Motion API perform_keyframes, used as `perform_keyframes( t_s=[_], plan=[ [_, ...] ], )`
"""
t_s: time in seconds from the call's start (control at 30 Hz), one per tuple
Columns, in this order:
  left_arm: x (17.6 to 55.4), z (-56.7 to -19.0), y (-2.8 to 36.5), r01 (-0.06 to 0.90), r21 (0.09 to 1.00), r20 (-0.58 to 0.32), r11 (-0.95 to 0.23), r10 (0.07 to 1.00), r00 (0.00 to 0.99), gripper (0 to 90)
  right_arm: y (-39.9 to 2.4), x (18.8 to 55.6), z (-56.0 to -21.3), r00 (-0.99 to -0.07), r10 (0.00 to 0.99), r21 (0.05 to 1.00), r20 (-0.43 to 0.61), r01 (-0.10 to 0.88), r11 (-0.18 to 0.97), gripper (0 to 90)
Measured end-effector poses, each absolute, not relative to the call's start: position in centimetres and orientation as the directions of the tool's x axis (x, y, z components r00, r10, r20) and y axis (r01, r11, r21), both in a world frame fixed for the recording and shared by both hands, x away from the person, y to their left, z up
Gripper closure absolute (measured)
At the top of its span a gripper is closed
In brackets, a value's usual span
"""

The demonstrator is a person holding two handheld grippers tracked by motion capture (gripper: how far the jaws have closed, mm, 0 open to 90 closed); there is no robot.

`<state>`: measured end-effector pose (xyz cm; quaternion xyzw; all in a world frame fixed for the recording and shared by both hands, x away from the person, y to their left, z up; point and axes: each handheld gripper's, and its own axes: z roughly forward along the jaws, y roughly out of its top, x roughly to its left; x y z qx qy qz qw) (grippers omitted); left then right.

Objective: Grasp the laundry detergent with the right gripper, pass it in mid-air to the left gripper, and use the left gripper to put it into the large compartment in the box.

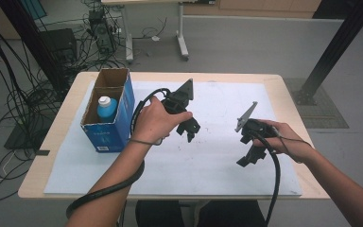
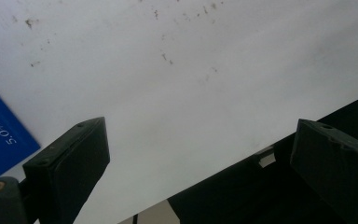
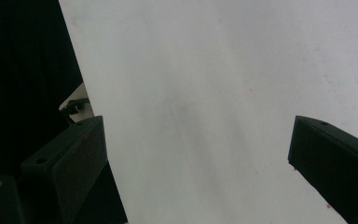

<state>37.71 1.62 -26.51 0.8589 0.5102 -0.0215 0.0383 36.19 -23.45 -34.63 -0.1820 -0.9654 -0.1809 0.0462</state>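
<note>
Holding the left gripper (image 1: pixel 190 130) and right gripper (image 1: pixel 249 157) aloft, well apart, both pointing downward with jaws spread wide, gripping nothing.

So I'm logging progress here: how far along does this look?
Done: a blue bottle stands in the blue box's near compartment. In hand: nothing, the left gripper and right gripper are open over the white mat. Left: the far compartment looks unfilled.

Table (image 1: pixel 52 137) with white sheet (image 1: pixel 217 101), box (image 1: pixel 105 132)
</note>
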Motion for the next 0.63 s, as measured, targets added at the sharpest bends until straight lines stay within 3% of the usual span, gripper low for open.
perform_keyframes(
  t_s=[0.63],
  plan=[
    [37.1,-26.7,1.4,0.873,0.055,-0.094,-0.485,0.868,0.488,4.9,-23.8,34.9,-34.3,-0.924,0.354,0.332,0.145,0.382,0.862,4.3]
  ],
)
